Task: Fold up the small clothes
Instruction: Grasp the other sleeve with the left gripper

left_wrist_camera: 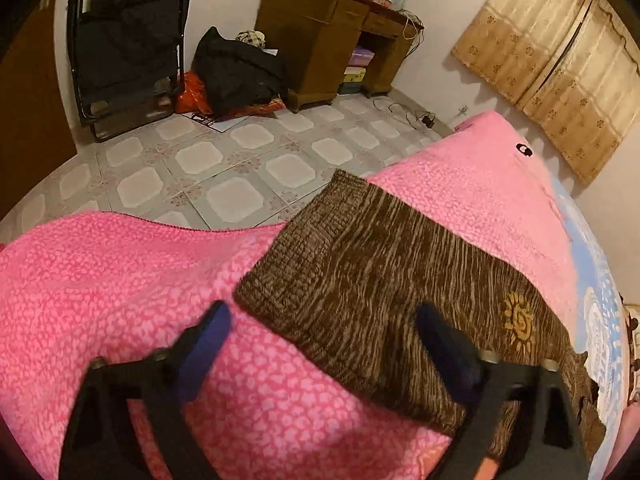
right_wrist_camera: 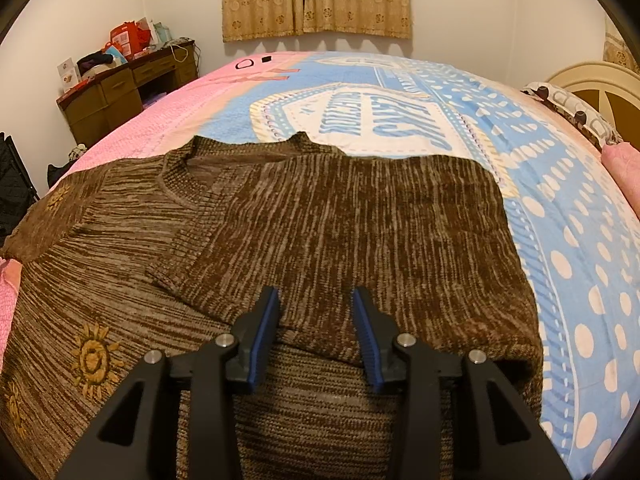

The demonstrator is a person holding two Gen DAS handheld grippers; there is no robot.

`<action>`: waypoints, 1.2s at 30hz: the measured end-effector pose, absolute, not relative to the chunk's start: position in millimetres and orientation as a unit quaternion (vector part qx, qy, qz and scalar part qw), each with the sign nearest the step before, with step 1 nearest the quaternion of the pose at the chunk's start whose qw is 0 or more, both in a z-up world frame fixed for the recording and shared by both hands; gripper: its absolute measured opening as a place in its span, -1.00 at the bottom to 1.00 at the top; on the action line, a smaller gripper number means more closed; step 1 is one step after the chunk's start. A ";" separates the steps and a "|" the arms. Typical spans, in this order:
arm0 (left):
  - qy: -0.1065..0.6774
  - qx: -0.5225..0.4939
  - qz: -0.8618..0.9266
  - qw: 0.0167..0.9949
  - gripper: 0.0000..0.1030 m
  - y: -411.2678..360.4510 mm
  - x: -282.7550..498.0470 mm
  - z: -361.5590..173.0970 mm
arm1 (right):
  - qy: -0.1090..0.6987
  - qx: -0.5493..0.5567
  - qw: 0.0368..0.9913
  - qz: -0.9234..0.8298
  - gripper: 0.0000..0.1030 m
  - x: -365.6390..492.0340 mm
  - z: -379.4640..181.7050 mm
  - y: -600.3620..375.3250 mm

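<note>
Seemingly, from the left wrist, the unfolded sleeve (left_wrist_camera: 360,272) is seen spread on the pink blanket (left_wrist_camera: 120,288), straddled by the left gripper (left_wrist_camera: 324,328), fingers wide (nothing held); its cuff edge should be pinched squarely. From the right wrist, the right gripper (right_wrist_camera: 316,320) is seen half-open, empty, over the folded sweater (right_wrist_camera: 340,220).

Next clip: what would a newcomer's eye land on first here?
The brown knit sweater spread on the bed, one side already folded over its middle, with yellow sun embroidery on the other side. Under it lie a hot-pink blanket and a blue polka-dot bedspread. The right gripper hovers open above the fold.
</note>
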State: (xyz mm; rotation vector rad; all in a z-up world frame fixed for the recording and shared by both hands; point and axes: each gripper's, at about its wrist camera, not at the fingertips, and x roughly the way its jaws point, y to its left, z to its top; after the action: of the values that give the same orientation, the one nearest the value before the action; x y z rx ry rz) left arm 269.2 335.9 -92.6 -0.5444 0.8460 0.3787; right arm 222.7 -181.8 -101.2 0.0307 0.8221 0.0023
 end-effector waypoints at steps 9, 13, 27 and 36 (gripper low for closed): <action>0.395 -0.252 0.184 0.864 -0.79 342.8 274.2 -85.5 | 0.399 0.017 0.917 0.000 -0.16 223.6 -101.2 -182.6; 0.362 -0.207 0.169 0.893 -0.80 315.4 278.8 -53.0 | 0.399 0.018 0.917 0.000 -0.15 223.6 -101.3 -183.1; 0.320 -0.045 -0.073 0.944 -0.80 51.7 265.0 -13.4 | 0.396 0.029 0.918 -0.001 -0.09 223.6 -102.0 -187.3; 0.438 -0.026 -0.124 0.890 -0.75 6.5 264.0 -66.9 | 0.397 0.025 0.918 -0.010 0.05 223.9 -102.3 -186.4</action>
State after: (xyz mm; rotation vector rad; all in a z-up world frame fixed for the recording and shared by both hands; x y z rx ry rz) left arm 264.0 6.5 -66.9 -0.0538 0.9094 -0.2566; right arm 223.9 -186.4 -102.3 0.0518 0.8155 -0.0209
